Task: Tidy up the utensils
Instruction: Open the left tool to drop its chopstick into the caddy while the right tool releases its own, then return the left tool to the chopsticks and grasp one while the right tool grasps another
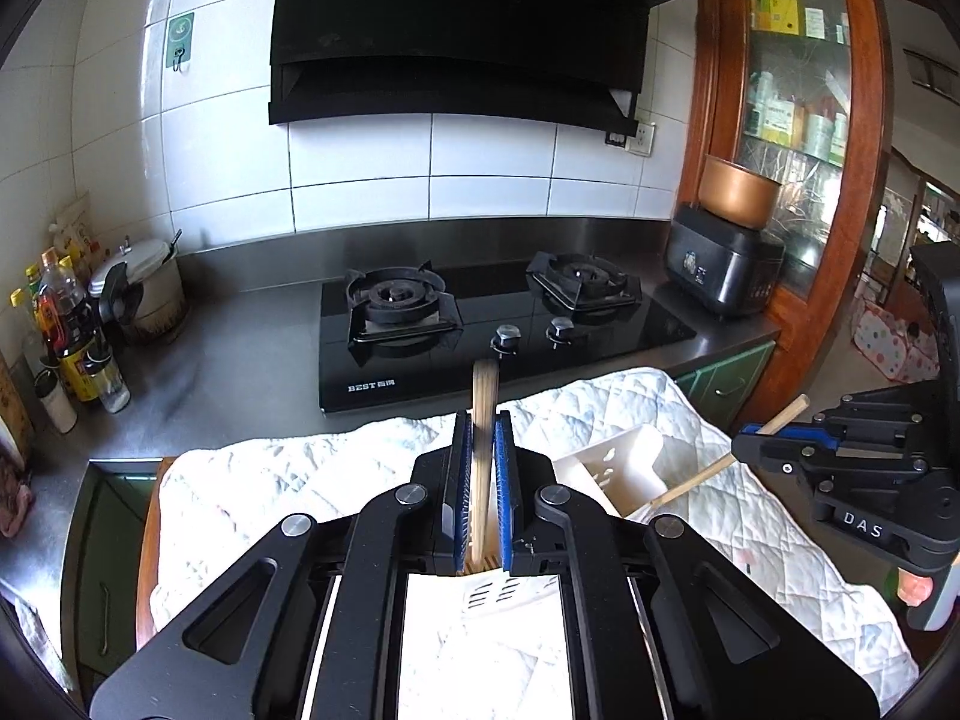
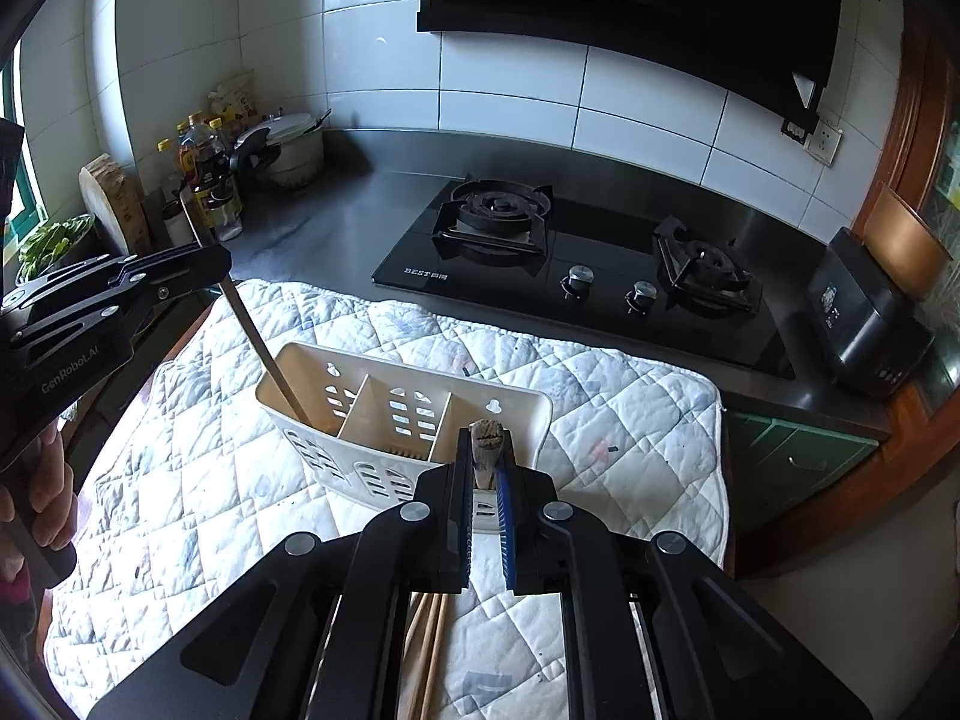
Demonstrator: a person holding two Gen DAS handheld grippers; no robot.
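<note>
A white slotted utensil holder (image 2: pixel 390 420) with three compartments stands on a quilted cloth (image 2: pixel 600 396). My left gripper (image 1: pixel 482 426) is shut on a bundle of wooden chopsticks (image 1: pixel 483 420), held upright. In the right wrist view the left gripper (image 2: pixel 204 264) holds those chopsticks (image 2: pixel 264 354) with their lower ends in the holder's left compartment. My right gripper (image 2: pixel 485 450) is shut on another bundle of chopsticks (image 2: pixel 486 438), seen end-on above the holder's right side. In the left wrist view the right gripper (image 1: pixel 744 438) holds its chopsticks (image 1: pixel 696 474) slanted over the holder (image 1: pixel 618 468).
A black two-burner gas hob (image 1: pixel 480 324) lies behind the cloth on a steel counter (image 1: pixel 252 348). Bottles (image 1: pixel 66 324) and a pot (image 1: pixel 144 294) stand at the left, a black rice cooker (image 1: pixel 720 270) at the right. More chopsticks (image 2: pixel 429 648) lie on the cloth under the right gripper.
</note>
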